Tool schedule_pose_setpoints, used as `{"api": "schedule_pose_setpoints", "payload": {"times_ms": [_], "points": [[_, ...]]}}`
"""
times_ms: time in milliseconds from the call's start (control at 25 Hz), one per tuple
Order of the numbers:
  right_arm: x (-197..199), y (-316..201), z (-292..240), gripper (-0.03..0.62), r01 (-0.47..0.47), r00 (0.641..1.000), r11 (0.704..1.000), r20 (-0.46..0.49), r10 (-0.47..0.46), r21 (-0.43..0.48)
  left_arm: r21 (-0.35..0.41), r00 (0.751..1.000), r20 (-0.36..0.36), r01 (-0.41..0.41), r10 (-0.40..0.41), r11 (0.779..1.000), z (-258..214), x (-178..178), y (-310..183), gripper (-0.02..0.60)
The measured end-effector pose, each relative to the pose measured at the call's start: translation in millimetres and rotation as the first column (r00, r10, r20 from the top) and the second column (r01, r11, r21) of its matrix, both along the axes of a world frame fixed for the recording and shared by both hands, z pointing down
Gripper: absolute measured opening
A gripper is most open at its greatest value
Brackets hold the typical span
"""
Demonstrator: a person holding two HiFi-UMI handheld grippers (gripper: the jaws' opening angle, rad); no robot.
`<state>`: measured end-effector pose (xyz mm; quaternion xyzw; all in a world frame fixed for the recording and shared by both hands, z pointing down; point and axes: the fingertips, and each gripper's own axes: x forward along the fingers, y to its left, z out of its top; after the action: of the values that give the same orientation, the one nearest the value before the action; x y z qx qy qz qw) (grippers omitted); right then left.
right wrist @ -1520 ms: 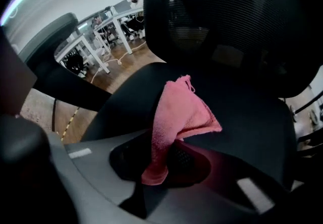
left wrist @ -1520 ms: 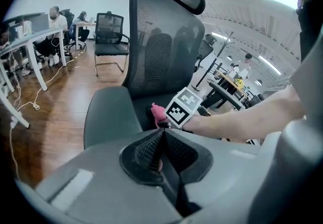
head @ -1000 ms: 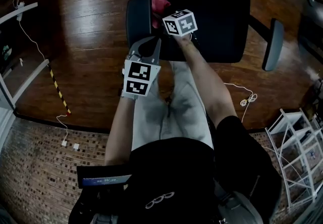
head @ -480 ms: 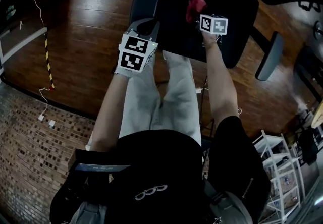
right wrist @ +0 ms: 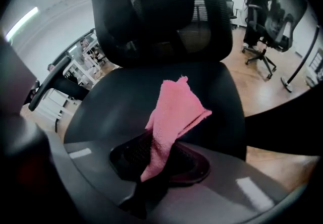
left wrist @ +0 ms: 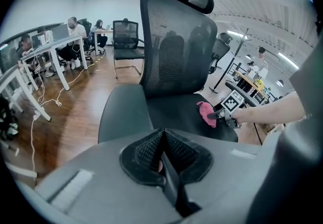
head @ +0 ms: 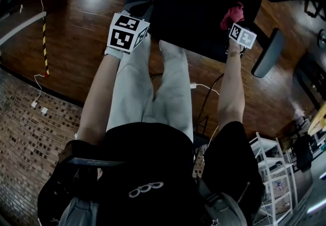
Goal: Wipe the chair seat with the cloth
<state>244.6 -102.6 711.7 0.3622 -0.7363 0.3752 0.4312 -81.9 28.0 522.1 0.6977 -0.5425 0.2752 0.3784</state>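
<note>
Wood floor (head: 76,31), armrest (head: 268,53) beside seat (head: 193,11), cloth (head: 233,15) clamped

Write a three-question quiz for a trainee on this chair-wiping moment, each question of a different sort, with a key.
1. True or false: the left tongs hold the pink cloth.
2. In the head view, where on the chair seat is the cloth? A: the left edge. B: the middle. C: the right edge.
3. One word: do the left tongs' jaws stand apart or together?

Key
1. False. The right tongs are shut on it.
2. C.
3. Together.
</note>
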Motion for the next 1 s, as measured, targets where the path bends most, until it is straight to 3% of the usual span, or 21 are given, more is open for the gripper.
{"api": "schedule_pose_setpoints", "payload": {"times_ms": [240, 480, 560, 640, 800, 920, 1000], "points": [[61, -10, -9, 0.064, -0.042, 0.978, 0.998, -0.204, 0.052, 0.056, -0.009, 1.0, 0.0, 0.013, -0.013, 1.0, 2, 0, 0, -0.006], [105, -14, -27, 0.064, -0.057, 0.895, 0.991, -0.434, 0.105, 0.121, -0.034, 0.999, -0.046, -0.018, 0.016, 0.999, 3, 1, 1, -0.006], [122, -6, -29, 0.064, -0.081, 0.874, 0.99, -0.47, 0.126, 0.114, -0.045, 0.996, -0.072, -0.053, 0.05, 0.998, 2, 9, 2, -0.006], [124, 2, -27, 0.064, -0.083, 0.875, 0.992, -0.47, 0.119, 0.098, -0.042, 0.99, -0.101, -0.1, 0.096, 0.994, -2, 20, 3, -0.006], [73, 21, -10, 0.064, -0.074, 0.905, 0.996, -0.416, 0.088, 0.05, -0.013, 0.973, -0.123, -0.199, 0.196, 0.98, -3, 26, 9, -0.006], [4, 43, 13, 0.063, -0.036, 0.933, 0.999, -0.359, 0.035, 0.004, -0.018, 0.966, -0.146, -0.219, 0.215, 0.975, 3, 18, 21, -0.006], [-41, 54, 21, 0.064, 0.01, 0.942, 1.0, -0.335, -0.012, -0.009, -0.021, 0.958, -0.197, -0.219, 0.211, 0.976, 4, 16, 29, -0.006]]}}
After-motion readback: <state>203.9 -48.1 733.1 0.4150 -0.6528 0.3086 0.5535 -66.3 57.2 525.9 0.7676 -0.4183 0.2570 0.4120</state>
